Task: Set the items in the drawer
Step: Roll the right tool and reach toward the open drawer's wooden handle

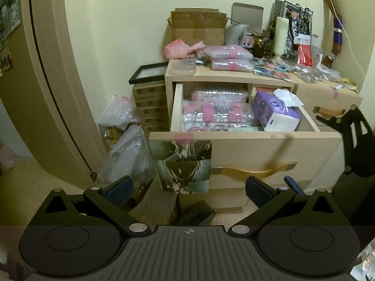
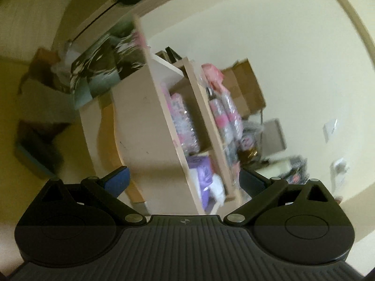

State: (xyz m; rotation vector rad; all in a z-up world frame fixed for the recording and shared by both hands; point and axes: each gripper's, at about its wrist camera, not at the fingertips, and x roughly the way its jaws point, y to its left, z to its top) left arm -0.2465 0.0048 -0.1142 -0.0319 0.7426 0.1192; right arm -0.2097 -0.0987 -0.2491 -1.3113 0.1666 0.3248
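The top drawer [image 1: 257, 147] of a pale wooden cabinet stands pulled out, with a dark poster [image 1: 185, 164] taped to its front. Inside lie bubble-wrapped pink packets [image 1: 218, 114] and a purple tissue pack [image 1: 276, 110]. More pink packets [image 1: 229, 58] sit on the cabinet top. My left gripper [image 1: 187, 190] is open and empty, low in front of the drawer's handle [image 1: 255, 169]. My right gripper [image 2: 185, 181] is open and empty too; its view is tilted and blurred, showing the drawer front [image 2: 145, 121] and the tissue pack [image 2: 204, 171]. Its black body [image 1: 354, 145] shows at the drawer's right.
The cabinet top is crowded: a cardboard box [image 1: 196, 28], bottles, small bags. A black picture frame [image 1: 150, 72] rests on stacked boxes [image 1: 150, 103] to the left, with plastic bags [image 1: 126, 149] on the floor. A door frame [image 1: 46, 70] curves at far left. A second cabinet [image 1: 328, 96] adjoins on the right.
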